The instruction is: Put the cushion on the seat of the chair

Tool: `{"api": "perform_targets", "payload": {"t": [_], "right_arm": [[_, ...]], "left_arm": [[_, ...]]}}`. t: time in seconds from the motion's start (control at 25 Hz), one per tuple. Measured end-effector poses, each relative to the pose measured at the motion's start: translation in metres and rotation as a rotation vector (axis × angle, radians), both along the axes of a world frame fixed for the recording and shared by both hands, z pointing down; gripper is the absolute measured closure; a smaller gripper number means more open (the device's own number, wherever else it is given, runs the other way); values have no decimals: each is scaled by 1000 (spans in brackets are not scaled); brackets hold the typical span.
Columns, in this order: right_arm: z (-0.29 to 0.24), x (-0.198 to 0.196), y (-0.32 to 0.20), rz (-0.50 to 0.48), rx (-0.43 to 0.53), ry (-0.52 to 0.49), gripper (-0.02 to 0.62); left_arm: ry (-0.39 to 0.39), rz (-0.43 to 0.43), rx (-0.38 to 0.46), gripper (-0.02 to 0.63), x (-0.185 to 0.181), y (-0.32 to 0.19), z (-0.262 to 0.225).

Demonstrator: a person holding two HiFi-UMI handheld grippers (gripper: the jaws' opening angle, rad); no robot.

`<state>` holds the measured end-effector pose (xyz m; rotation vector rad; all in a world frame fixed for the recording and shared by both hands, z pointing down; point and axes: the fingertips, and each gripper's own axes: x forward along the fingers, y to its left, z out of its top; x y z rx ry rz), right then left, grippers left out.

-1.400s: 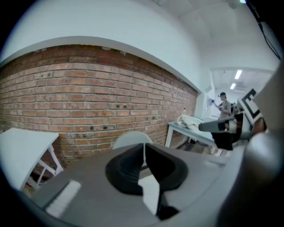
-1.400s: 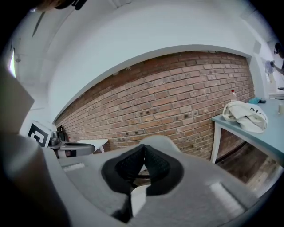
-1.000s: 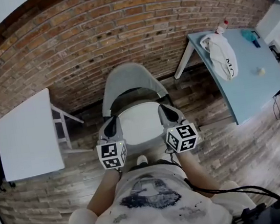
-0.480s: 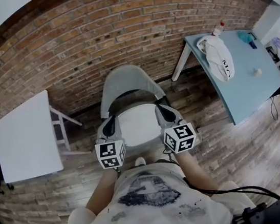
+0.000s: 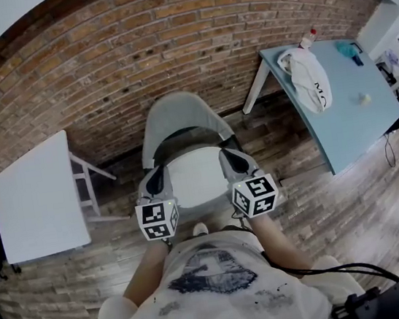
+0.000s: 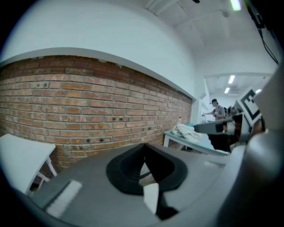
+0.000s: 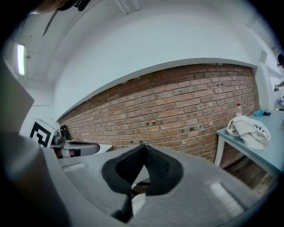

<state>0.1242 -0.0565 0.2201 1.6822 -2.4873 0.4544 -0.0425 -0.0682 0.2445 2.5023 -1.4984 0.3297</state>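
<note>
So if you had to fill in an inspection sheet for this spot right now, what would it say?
Surface: grey chair, with its seat mostly hidden under the cushion.
Job's things: white cushion over the seat, between the two grippers.
Clutter: blue table carries a white bag, a bottle and a few small items.
Grippers: left gripper and right gripper are both shut, with their tips at the cushion's side edges. Whether they pinch it cannot be told.
Cables: black cable trails from under the person's right arm.
Surroundings: brick wall, plank floor, white table on the left.
</note>
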Motion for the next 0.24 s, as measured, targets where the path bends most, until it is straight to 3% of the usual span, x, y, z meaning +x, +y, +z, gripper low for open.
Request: {"api": "perform_targets", "payload": {"t": [0.24], "right_arm": [[4,-2,1,-6,-11,7,597]], "left_arm": [[10,-7,-14,614,-3,1,5]]}}
